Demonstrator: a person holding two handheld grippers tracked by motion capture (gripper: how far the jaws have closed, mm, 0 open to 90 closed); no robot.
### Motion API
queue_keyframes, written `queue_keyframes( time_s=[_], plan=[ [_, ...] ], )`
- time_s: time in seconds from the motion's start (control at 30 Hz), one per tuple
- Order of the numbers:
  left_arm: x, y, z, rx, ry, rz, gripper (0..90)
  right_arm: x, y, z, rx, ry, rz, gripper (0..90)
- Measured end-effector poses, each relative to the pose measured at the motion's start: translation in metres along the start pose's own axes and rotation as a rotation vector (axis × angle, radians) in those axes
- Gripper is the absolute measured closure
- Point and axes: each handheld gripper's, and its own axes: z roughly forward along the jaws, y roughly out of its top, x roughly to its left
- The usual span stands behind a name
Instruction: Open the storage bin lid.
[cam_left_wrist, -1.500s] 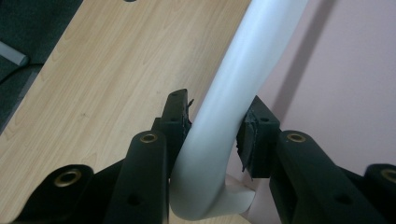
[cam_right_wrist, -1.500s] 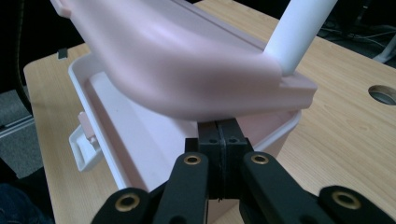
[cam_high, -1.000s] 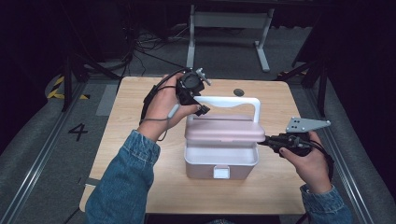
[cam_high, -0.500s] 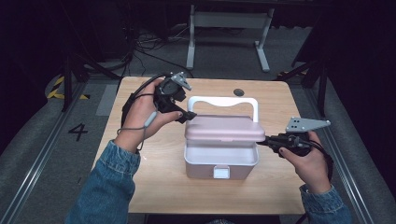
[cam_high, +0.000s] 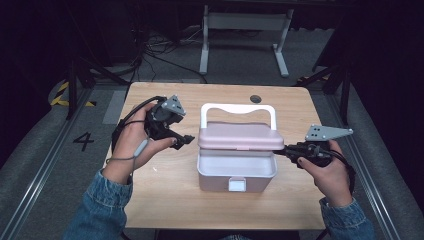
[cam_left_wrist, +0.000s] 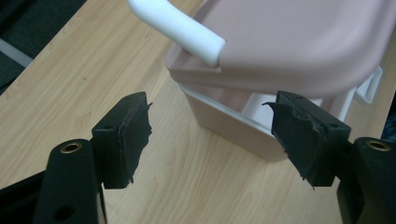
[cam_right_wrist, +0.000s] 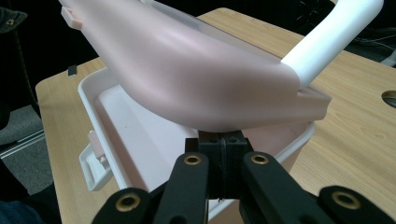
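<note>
A pink storage box (cam_high: 236, 172) with a white handle (cam_high: 238, 108) sits mid-counter (cam_high: 290, 200), its lid (cam_high: 239, 136) raised and hiding most of the interior. The right gripper (cam_high: 288, 150) is at the box's right side with its jaws pressed together under the lid's edge; what they pinch is hidden. The left gripper (cam_high: 186, 140), jaws spread wide and empty, hovers just left of the box.

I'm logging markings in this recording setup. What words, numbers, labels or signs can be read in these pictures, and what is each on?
"4": dark numeral on the grey floor left of the table.
No text can be read on the pink box, its lid, the white handle or either gripper.
</note>
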Motion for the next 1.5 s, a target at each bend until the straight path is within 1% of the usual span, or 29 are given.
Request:
queue_keyframes(
  time_s=[0.07,0.1,0.13,0.17,0.2,0.23,0.27,0.33,0.4,0.47,0.57,0.67,0.7,0.73,0.77,0.8,0.83,0.87,1.07,1.13,1.3,1.4,1.43,1.5],
  plan=[
    [-0.002,-0.003,0.0,-0.005,0.003,0.003,28.8,0.0,0.0,0.0,-0.002,0.001,0.002,90.0],
    [-0.006,-0.008,0.001,-0.019,0.01,0.002,28.8,0.0,0.001,0.0,-0.003,0.001,0.004,90.0],
    [-0.008,-0.011,0.001,-0.016,0.007,-0.007,28.9,0.001,0.001,0.0,-0.005,0.003,0.007,90.0],
    [-0.008,-0.011,0.001,-0.016,0.007,-0.007,29.0,0.001,0.001,0.0,-0.005,0.003,0.007,90.0],
    [-0.009,-0.014,0.001,-0.022,0.009,-0.013,29.0,0.001,0.001,0.0,-0.008,0.001,0.009,90.0],
    [-0.012,-0.019,0.003,-0.046,0.024,-0.027,29.1,0.001,0.001,0.0,-0.008,0.002,0.009,90.0],
    [-0.012,-0.019,0.003,-0.046,0.024,-0.027,29.3,0.001,0.001,0.0,-0.008,0.002,0.009,90.0],
    [-0.016,-0.024,0.005,-0.062,0.028,-0.046,29.8,0.001,0.002,0.0,-0.01,0.004,0.012,90.0],
    [-0.018,-0.027,0.009,-0.06,0.012,-0.067,30.1,0.001,0.002,0.0,-0.01,0.007,0.015,90.0],
    [-0.02,-0.029,0.014,-0.053,-0.008,-0.072,31.6,0.002,0.003,0.0,-0.015,0.011,0.019,90.0],
    [-0.022,-0.032,0.02,-0.049,0.008,-0.085,33.6,0.001,0.003,0.0,-0.017,0.014,0.023,90.0],
    [-0.024,-0.033,0.026,-0.065,0.016,-0.093,33.3,0.001,0.002,-0.001,-0.016,0.014,0.03,90.0],
    [-0.024,-0.033,0.028,-0.081,0.031,-0.089,32.5,0.002,0.002,-0.001,-0.016,0.014,0.032,90.0],
    [-0.024,-0.032,0.029,-0.084,0.038,-0.084,30.6,0.002,0.002,-0.001,-0.016,0.013,0.034,90.0],
    [-0.025,-0.031,0.029,-0.094,0.061,-0.073,29.2,0.002,0.002,-0.001,-0.016,0.013,0.036,90.0],
    [-0.025,-0.03,0.03,-0.1,0.074,-0.068,27.9,0.002,0.003,-0.001,-0.017,0.013,0.039,90.0],
    [-0.025,-0.029,0.03,-0.102,0.084,-0.064,27.5,0.002,0.003,-0.001,-0.018,0.014,0.039,90.0],
    [-0.025,-0.028,0.03,-0.111,0.087,-0.068,27.4,0.002,0.003,-0.001,-0.018,0.015,0.041,90.0],
    [-0.029,-0.019,0.034,-0.145,0.08,-0.042,27.4,0.001,0.003,-0.001,-0.018,0.025,0.048,90.0],
    [-0.03,-0.016,0.036,-0.147,0.074,-0.032,27.4,0.001,0.002,-0.001,-0.021,0.029,0.047,90.0],
    [-0.031,-0.011,0.038,-0.179,0.081,-0.025,27.5,0.001,0.002,-0.001,-0.025,0.036,0.054,90.0],
    [-0.033,-0.007,0.035,-0.197,0.091,-0.007,27.7,0.0,0.003,-0.001,-0.026,0.036,0.056,90.0],
    [-0.034,-0.006,0.035,-0.201,0.096,0.004,27.7,0.0,0.003,-0.001,-0.028,0.037,0.058,90.0],
    [-0.035,-0.004,0.034,-0.201,0.091,0.014,27.6,0.0,0.003,-0.001,-0.03,0.041,0.063,90.0]
  ],
)
